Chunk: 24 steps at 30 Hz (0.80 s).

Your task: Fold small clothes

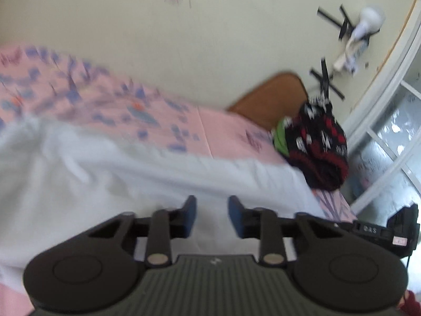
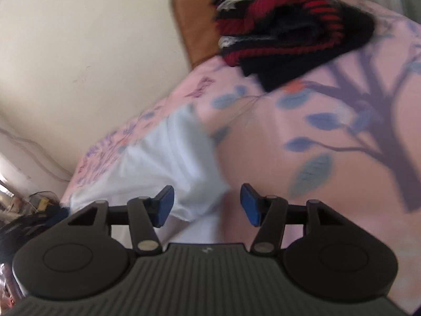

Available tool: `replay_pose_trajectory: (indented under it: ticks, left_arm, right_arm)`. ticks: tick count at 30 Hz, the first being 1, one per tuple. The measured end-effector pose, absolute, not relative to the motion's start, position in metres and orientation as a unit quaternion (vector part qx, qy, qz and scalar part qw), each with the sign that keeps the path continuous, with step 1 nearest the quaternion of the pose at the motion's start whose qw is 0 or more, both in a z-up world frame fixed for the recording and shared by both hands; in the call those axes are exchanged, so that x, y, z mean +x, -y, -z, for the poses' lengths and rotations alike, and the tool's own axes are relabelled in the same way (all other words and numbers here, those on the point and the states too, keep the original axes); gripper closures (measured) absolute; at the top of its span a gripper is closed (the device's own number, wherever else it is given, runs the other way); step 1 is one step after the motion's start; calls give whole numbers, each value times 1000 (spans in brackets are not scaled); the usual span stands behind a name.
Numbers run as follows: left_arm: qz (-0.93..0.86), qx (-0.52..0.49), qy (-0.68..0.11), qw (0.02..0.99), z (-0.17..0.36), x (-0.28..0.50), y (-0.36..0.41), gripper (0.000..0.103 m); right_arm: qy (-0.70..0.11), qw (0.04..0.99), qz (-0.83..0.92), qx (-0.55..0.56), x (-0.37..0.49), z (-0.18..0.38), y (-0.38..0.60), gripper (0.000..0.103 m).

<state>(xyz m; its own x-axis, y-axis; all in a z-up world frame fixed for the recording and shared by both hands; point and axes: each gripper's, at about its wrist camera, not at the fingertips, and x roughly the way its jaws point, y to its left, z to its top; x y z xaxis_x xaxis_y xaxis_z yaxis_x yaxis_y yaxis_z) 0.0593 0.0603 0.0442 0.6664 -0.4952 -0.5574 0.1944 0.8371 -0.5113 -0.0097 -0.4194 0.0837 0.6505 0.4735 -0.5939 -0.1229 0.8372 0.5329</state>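
Both tools empty: left gripper [image 1: 212, 214] with jaws parted over the white garment [image 1: 110, 184], nothing between the blue pads; right gripper [image 2: 207, 205] spread wider, straddling the near corner of the same white garment [image 2: 168, 163] without pinching it. White garment lying flat on the pink bedsheet [image 2: 263, 142], well short of the black-and-red knit pile [image 2: 284, 26], which sits at the far end of the sheet against the brown headboard [image 1: 268, 97]. Heavy motion blur in both views, so cloth edges and layer count hard to read; possibly one fold already made, but not certain. Main risk from here: closing on the pink bedsheet together with the white fabric, since garment lies thin and tight against it, dragging the sheet up and spoiling the fold. Second risk: pinching only the top layer at the corner, letting the lower layer slide and leaving a skewed crease. Third: uneven lift between the two grippers, one ahead of the other, twisting the cloth. Lesser risk: a sweep toward the knit pile knocking it off the bed edge.
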Motion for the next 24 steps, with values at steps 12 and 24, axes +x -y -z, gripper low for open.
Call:
replay_pose_trajectory:
  ticks: [12, 24]
  left_arm:
    - [216, -265, -339, 876, -19, 39, -94, 93]
    - [25, -326, -200, 924, -44, -74, -233, 45]
  right_arm:
    - [-355, 871, -275, 199, -20, -148, 334, 86]
    - [-421, 767, -483, 37, 12, -118, 51, 83]
